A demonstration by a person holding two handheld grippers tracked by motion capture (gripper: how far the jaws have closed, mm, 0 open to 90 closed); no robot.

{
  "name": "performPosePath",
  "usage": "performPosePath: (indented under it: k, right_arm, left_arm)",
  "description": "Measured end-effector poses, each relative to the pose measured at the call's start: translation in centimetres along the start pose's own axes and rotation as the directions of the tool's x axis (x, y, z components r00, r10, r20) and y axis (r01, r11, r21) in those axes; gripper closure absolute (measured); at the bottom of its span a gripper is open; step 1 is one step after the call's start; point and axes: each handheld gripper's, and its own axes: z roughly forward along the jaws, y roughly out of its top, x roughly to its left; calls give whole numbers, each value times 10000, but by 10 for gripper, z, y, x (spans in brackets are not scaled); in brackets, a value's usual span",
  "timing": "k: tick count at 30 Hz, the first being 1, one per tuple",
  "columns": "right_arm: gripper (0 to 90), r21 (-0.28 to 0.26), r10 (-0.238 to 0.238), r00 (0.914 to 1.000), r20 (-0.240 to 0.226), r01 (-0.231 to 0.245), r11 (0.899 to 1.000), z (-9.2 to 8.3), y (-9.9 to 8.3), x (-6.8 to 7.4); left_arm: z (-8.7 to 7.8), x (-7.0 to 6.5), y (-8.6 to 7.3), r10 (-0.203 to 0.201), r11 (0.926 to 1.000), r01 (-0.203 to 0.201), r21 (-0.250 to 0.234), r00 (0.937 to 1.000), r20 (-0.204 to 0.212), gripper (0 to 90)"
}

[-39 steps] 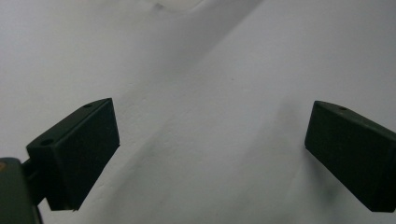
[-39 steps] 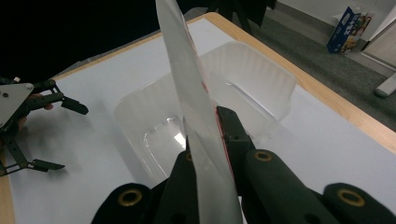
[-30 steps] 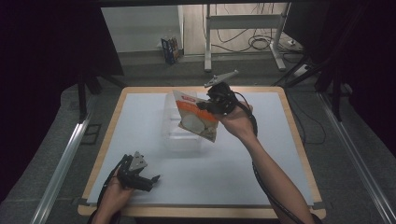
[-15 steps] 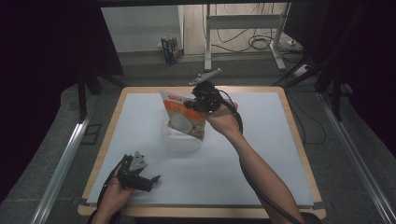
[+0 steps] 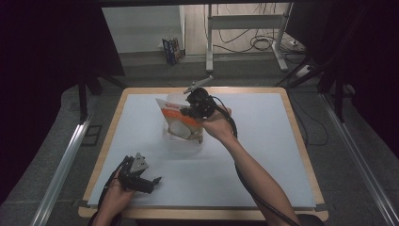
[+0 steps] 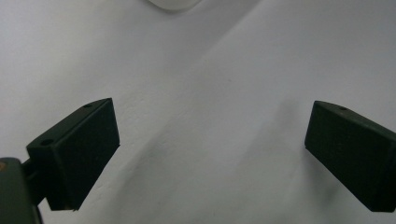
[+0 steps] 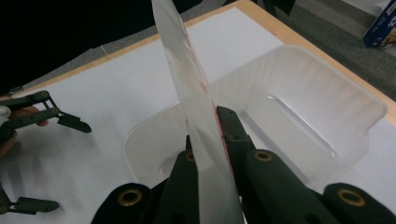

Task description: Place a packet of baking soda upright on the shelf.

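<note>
Packet (image 5: 181, 123) clamped edge-on in right gripper (image 7: 205, 140) above clear tub (image 7: 327, 107), left gripper (image 6: 210, 154) jaws apart over table; thin-edge grip could slip, dropping it outside.

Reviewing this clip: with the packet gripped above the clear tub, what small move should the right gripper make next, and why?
Probably lower it a little further into the clear plastic tub. The right gripper is shut on the snack packet, which hangs edge-on over the tub's opening, not yet resting inside. The left gripper sits open near the table's front edge.
</note>
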Motion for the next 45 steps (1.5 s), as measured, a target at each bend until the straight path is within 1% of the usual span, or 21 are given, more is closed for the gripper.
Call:
performPosePath:
  k: [6,8,16,23,25,30,32,34,36,38,39,42,45]
  right_arm:
    - [882,288,-8,10000,-59,10,9996,15,-10,-1]
    - [882,284,-2,10000,-45,4,9996,16,-11,-1]
    - [880,118,3,10000,-30,-3,9999,16,-19,-8]
    - [880,58,367,9993,47,-368,9993,16,-29,-21]
    - [879,49,534,9986,52,-534,9986,17,-31,-25]
    - [856,111,555,9984,56,-556,9984,19,-34,-29]
    - [827,155,484,9988,93,-485,9987,19,-35,-29]
    - [776,176,443,9988,207,-446,9988,19,-35,-28]
    - [687,167,393,9987,310,-398,9991,19,-34,-28]
    - [576,106,539,9982,273,-542,9985,19,-34,-28]
    - [536,85,588,9979,259,-590,9982,18,-33,-28]
    - [424,-5,590,9980,239,-590,9983,17,-32,-29]
    - [337,-47,585,9981,182,-584,9983,17,-32,-28]
  left_arm:
    - [0,0,0,-27,10000,27,20,10000,9,30]
    - [0,0,0,-24,10000,24,25,10000,6,30]
    - [1,-1,1,26,10000,-26,70,10000,-24,30]
    - [1,-1,1,42,9999,-41,114,10000,-29,30]
    - [1,-2,1,57,9999,-56,151,10000,-47,31]
    - [2,-2,1,77,9998,-76,171,10000,-63,32]
    - [1,-2,1,82,9998,-81,164,9999,-64,32]
    - [1,-2,1,78,9998,-76,167,9999,-66,33]
    - [2,-2,0,72,9998,-71,174,10000,-62,33]
    - [2,-2,0,65,9998,-64,182,10000,-55,33]
    - [2,-2,0,55,9998,-54,180,10000,-52,33]
    - [2,-2,0,49,9998,-48,187,10000,-49,33]
    - [2,-2,0,56,9998,-55,194,10000,-48,33]
